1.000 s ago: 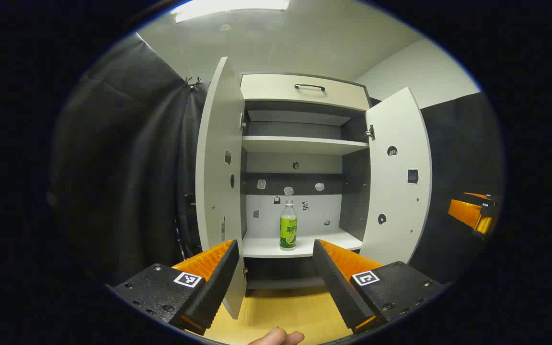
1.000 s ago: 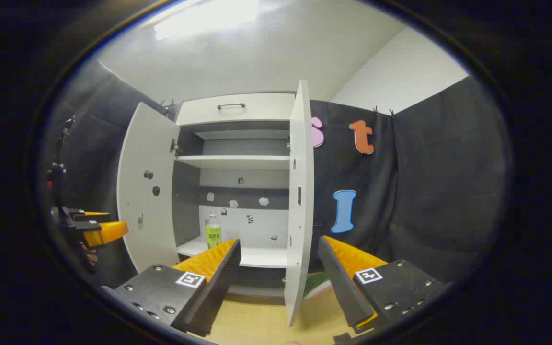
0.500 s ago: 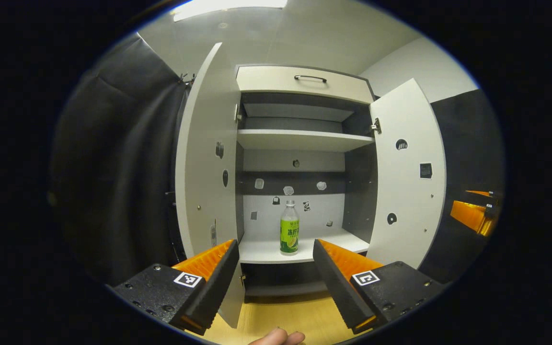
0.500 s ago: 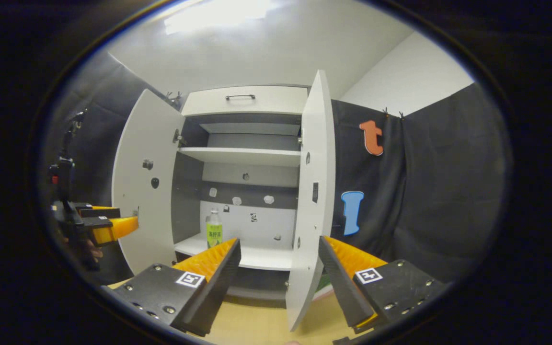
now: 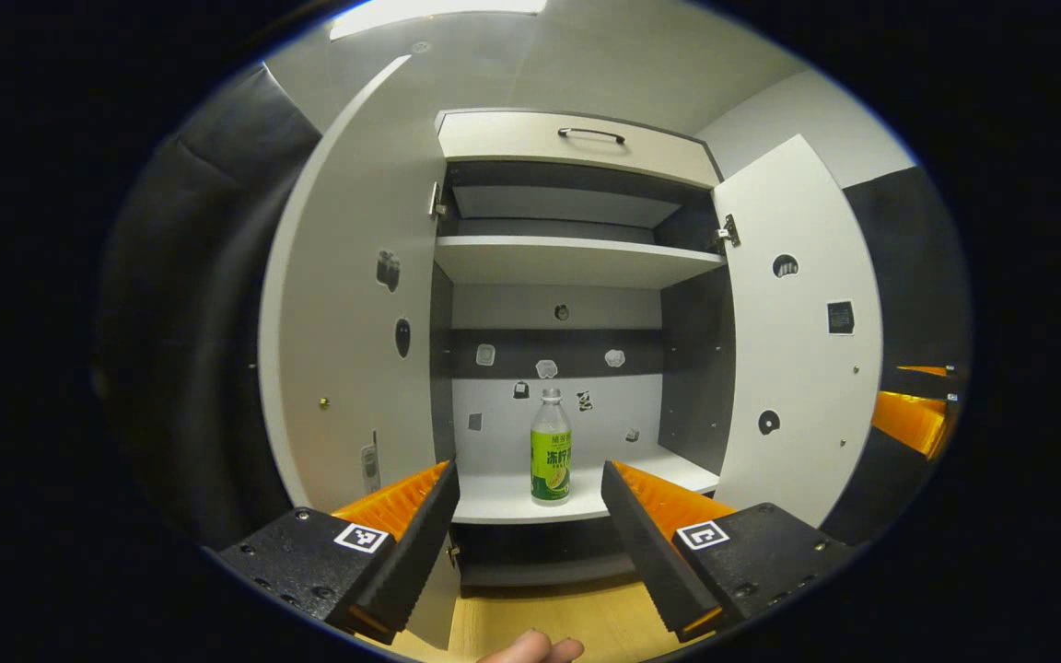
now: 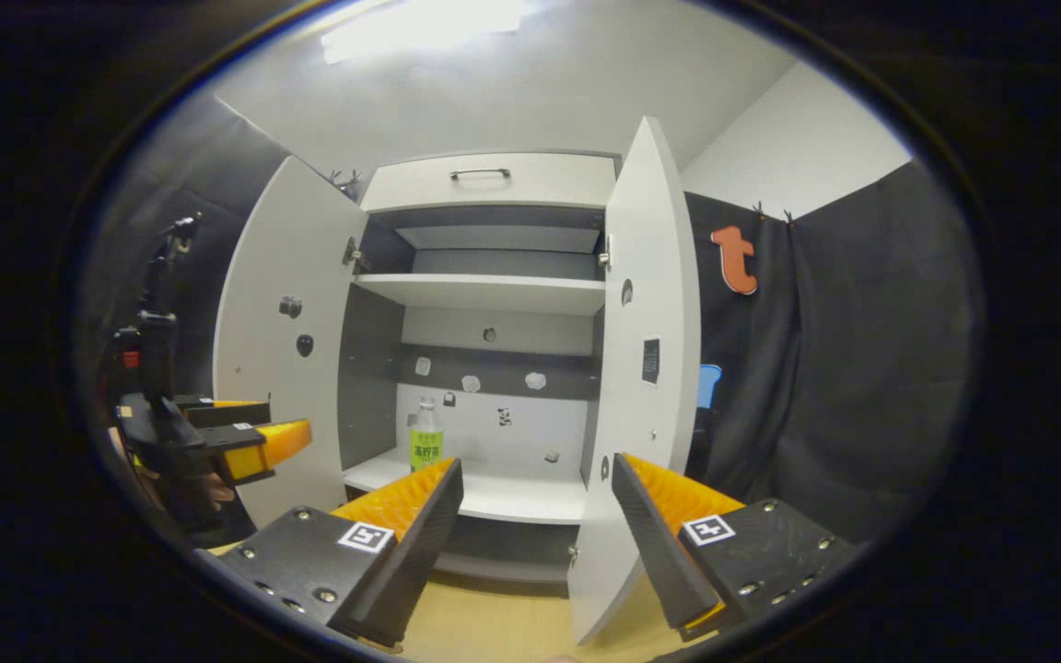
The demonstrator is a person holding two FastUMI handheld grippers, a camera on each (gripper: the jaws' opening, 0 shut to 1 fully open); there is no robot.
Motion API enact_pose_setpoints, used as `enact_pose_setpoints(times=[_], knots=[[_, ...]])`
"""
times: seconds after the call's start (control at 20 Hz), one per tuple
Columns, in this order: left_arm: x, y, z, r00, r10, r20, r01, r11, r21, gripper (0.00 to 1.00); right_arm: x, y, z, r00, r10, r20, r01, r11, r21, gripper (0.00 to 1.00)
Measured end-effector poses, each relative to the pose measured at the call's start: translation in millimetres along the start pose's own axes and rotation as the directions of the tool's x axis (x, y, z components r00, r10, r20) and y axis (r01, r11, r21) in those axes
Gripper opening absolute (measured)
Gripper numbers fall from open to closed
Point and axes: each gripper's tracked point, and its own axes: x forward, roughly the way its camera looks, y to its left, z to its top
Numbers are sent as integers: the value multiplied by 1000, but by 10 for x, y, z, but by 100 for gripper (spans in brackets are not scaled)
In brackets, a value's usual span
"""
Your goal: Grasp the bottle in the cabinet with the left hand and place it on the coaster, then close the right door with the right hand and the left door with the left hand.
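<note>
Bottle (image 5: 551, 447) stands upright on the lower cabinet shelf (image 5: 503, 497), both doors open. Judged light, rigid, smooth plastic; best gripped at the labelled mid-body. Left tool (image 5: 525, 483) is spread, short of it; right tool (image 6: 536, 481) likewise spread, empty.

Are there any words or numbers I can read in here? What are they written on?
No text here is clear enough to quote.
Label on the bottle: printed characters, too small and blurred to read.
Square marker at the bottom of the left gripper view: a black-and-white pattern, no words.
Stickers on the cabinet's back wall: too small to tell.
Dark square on the right door: too small to read.
</note>
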Motion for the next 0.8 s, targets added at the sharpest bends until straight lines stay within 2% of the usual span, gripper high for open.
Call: enact_pose_setpoints(times=[0.3,0.7,0.8], knots=[[855,-79,-201,1000,-10,-5,10,1000,-14,98,78,-13,-56,1000,-20,-21,20,1000,2,98],[1761,-354,-623,998,-46,-46,45,998,-41,98,32,-231,-119,995,-90,-41,89,996,-25,98],[1980,-357,-727,998,-26,-58,24,999,-24,98,12,-279,-117,994,-103,-40,102,994,-30,98]])
